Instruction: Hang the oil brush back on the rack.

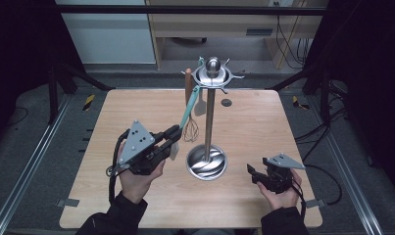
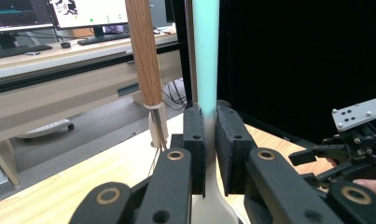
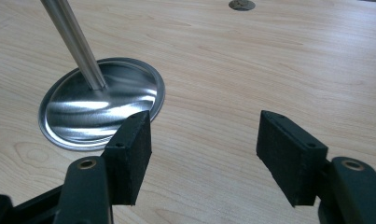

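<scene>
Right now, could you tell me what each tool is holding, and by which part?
The left tool grips the teal spatula low on its handle, near the blade. The right tool holds nothing.

A light wooden desk point(image 1: 263, 127) carries a polished steel utensil stand point(image 1: 209, 117) with a round dished base, a slim upright pole and a ball-topped ring of hooks; a wire whisk with a wooden handle point(image 1: 189, 105) hangs from it, and a small dark round grommet point(image 1: 226, 103) sits behind
</scene>
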Action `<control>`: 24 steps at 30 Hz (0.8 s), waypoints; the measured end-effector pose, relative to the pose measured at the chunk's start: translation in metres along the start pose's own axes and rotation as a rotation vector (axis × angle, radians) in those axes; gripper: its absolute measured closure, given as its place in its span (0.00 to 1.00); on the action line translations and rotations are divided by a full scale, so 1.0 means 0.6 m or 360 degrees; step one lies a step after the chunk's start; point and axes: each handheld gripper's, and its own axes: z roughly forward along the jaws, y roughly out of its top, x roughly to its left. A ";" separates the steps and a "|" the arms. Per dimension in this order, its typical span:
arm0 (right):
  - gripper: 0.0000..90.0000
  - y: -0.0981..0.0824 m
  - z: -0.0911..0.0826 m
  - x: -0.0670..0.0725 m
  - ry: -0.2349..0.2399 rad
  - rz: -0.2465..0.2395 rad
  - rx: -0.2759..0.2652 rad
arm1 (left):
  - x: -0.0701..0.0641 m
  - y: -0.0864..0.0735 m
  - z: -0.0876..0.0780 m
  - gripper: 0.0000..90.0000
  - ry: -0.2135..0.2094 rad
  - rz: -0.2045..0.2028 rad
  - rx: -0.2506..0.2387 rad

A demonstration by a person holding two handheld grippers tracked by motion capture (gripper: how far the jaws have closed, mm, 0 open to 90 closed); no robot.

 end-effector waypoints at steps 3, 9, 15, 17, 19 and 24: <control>0.40 0.000 0.000 0.001 0.0008 0.0012 0.0004 | -0.001 -0.002 0.008 0.92 0.0005 -0.0006 -0.0006; 0.40 0.000 0.000 0.001 0.0008 0.0005 0.0000 | -0.005 -0.008 0.023 0.92 0.0001 -0.0046 -0.0017; 0.40 0.001 0.000 0.001 0.0010 0.0004 0.0000 | -0.006 -0.013 0.036 0.92 0.0017 -0.0045 -0.0036; 0.40 0.001 0.000 0.001 0.0009 0.0003 0.0000 | -0.006 -0.014 0.039 0.92 0.0018 -0.0047 -0.0041; 0.40 0.001 0.000 0.001 0.0009 0.0002 0.0000 | -0.006 -0.015 0.042 0.92 0.0021 -0.0047 -0.0046; 0.40 0.001 0.001 0.001 0.0009 0.0002 0.0001 | -0.006 -0.019 0.051 0.91 0.0017 -0.0058 -0.0065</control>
